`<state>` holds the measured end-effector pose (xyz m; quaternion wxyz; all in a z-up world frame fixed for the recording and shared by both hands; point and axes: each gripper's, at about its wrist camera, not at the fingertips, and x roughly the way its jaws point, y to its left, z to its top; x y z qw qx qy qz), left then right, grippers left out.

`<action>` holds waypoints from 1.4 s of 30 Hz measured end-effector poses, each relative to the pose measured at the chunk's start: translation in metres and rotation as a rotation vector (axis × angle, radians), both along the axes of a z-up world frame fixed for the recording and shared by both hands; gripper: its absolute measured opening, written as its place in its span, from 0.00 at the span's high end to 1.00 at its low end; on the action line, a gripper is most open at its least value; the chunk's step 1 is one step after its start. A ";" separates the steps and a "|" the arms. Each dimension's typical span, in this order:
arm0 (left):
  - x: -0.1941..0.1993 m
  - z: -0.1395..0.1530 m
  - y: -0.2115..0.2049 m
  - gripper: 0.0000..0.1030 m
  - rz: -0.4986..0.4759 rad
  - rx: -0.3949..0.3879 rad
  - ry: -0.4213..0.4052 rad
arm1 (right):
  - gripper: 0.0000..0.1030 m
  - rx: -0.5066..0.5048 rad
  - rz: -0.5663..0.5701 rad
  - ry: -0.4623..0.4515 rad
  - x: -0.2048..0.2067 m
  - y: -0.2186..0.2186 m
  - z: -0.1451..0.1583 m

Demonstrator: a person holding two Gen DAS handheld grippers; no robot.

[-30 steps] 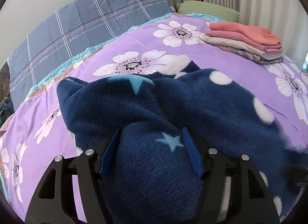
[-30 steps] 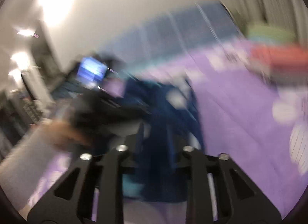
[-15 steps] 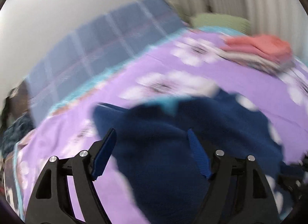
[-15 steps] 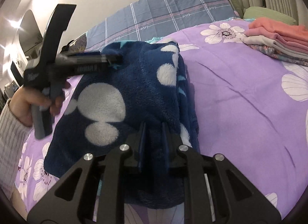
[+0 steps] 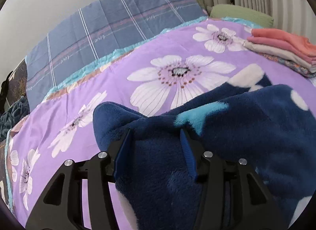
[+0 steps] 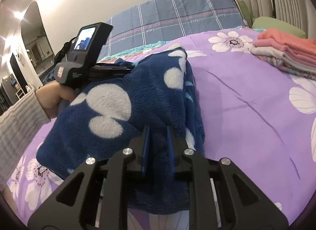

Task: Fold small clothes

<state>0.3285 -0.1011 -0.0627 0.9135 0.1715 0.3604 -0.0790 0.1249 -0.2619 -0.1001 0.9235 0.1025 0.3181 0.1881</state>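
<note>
The right gripper [image 6: 157,131] clenches the fleece's [image 6: 138,99] near edge; the left gripper [image 5: 155,137], just closing, straddles its far fold. Bare bed [image 6: 246,111] lies at 3 o'clock.

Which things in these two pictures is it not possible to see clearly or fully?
- Left wrist view: folded clothes stack cut off by the right edge.
- Left wrist view: bedspread beneath the blue fleece garment is hidden.
- Right wrist view: left gripper fingertips buried in fleece.
</note>
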 end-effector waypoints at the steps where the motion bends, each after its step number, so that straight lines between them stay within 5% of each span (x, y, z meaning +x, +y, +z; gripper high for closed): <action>1: -0.002 0.007 0.003 0.46 -0.014 -0.017 -0.004 | 0.84 -0.001 0.000 0.000 0.000 0.000 0.000; 7: 0.002 0.048 0.038 0.44 0.017 -0.195 -0.022 | 0.84 -0.006 -0.002 -0.004 0.001 0.002 0.000; 9: 0.013 0.034 0.039 0.42 0.034 -0.165 0.024 | 0.84 -0.011 -0.003 -0.007 0.001 0.002 0.000; 11: 0.026 -0.009 0.028 0.34 0.007 -0.043 0.100 | 0.84 -0.013 -0.002 -0.012 0.000 0.004 0.001; 14: 0.036 -0.023 0.044 0.29 0.086 -0.252 0.118 | 0.84 -0.006 -0.005 -0.012 0.001 0.002 0.000; 23: 0.015 0.005 0.040 0.29 0.085 -0.214 0.048 | 0.83 0.012 0.003 0.001 0.003 -0.003 -0.001; 27: -0.036 0.042 0.046 0.29 -0.017 -0.284 -0.006 | 0.83 0.016 0.004 0.004 0.005 -0.003 -0.001; 31: -0.129 0.060 0.054 0.16 -0.100 -0.292 -0.091 | 0.83 0.022 0.005 0.004 0.006 -0.004 -0.002; 38: -0.253 0.021 0.036 0.04 -0.233 -0.172 -0.055 | 0.83 0.025 0.006 0.004 0.006 -0.005 -0.002; 42: -0.267 -0.007 0.013 0.04 -0.232 -0.096 0.000 | 0.83 0.024 0.006 0.002 0.007 -0.006 -0.003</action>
